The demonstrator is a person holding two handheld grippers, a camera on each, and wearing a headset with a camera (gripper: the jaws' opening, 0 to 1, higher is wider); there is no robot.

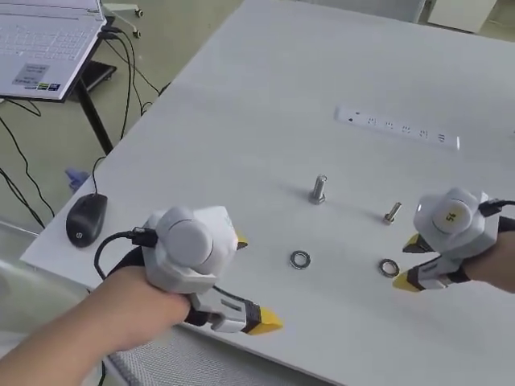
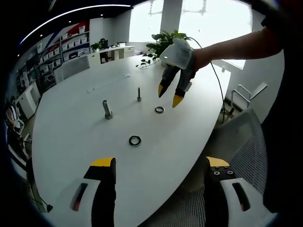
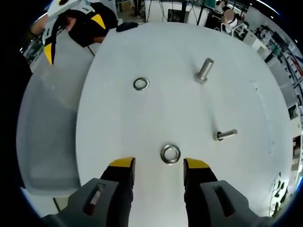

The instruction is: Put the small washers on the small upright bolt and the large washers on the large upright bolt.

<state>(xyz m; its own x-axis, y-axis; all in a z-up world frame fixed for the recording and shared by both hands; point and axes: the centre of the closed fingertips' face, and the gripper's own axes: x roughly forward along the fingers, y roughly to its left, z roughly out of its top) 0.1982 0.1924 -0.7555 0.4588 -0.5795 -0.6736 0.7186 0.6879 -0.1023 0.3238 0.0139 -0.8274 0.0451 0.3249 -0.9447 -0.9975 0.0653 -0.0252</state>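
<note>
Worktop edges: the white worktop (image 1: 241, 121) has its near edge running from beside the mouse (image 1: 86, 219) slantwise toward the person. A mesh chair (image 2: 244, 142) sits just below that edge. The laptop (image 1: 44, 44) stands on a separate stand, well apart.

Open room: bare surface lies all round the bolts and washers. The power strip (image 1: 397, 127) lies beyond the bolts, well apart from them.

Left tool: the left tool (image 1: 256, 281) is at the near edge with its jaws spread wide and nothing between them; in the left gripper view its yellow tips (image 2: 160, 163) point across the worktop.

Right tool: the right tool (image 3: 158, 163) has its jaws apart and grips nothing, with its tips low over the worktop.

First washer: the first washer (image 3: 170, 153) lies flat just ahead of the right tool's tips, in line with the gap between them. I cannot tell whether it touches them.

Second washer: the second washer (image 1: 300, 259) lies flat between the two tools, near the large bolt (image 1: 319, 190).

Bolts: the large bolt stands upright. The small bolt (image 1: 393, 212) stands beside it, just beyond the first washer.

Washer sizes: I cannot tell them apart.
</note>
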